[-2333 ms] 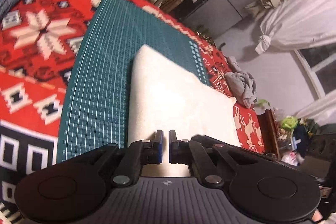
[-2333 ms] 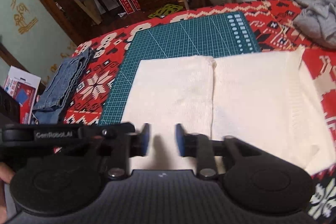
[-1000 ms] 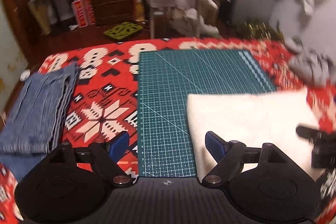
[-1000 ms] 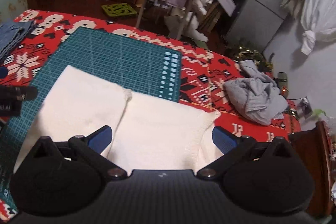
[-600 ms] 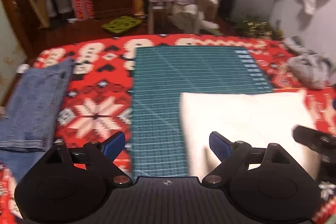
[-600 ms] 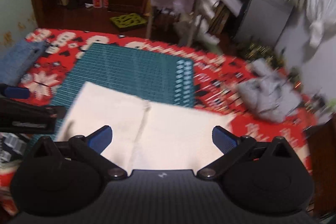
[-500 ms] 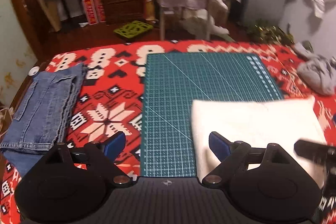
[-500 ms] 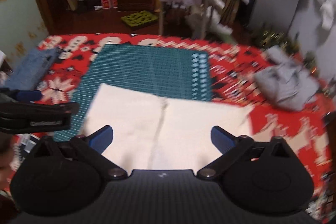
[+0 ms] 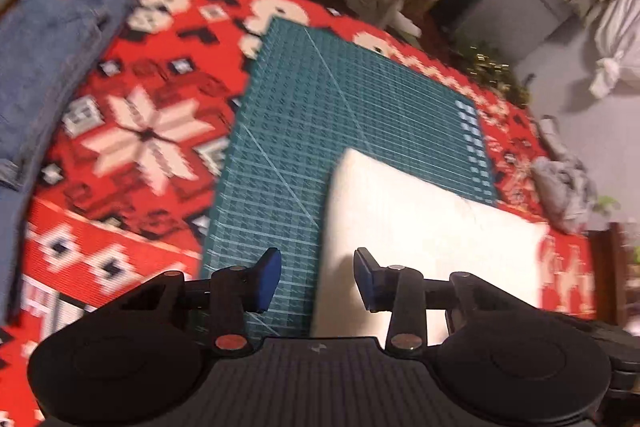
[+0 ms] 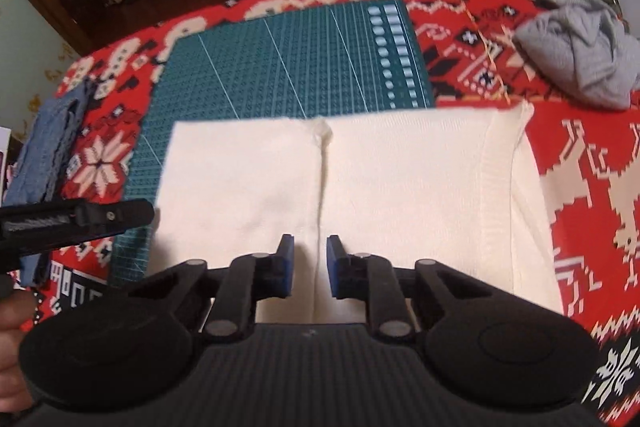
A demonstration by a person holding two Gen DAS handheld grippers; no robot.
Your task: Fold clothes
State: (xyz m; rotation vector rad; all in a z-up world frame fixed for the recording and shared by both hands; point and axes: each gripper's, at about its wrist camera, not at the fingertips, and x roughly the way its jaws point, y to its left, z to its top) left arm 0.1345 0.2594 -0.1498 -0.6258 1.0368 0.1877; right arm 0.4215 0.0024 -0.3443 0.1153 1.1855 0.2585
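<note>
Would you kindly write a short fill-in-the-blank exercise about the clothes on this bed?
1. The cream garment lies partly on the ____ cutting mat.
2. The crumpled garment at the right is ____.
3. The folded jeans lie to the mat's ____.
4. Both tongs, left and right, hold ____.

Missing words: green; grey; left; nothing

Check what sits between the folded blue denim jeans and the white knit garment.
In the right wrist view, red patterned cloth and a strip of green gridded cutting mat separate the folded blue denim jeans from the white knit garment.
</note>
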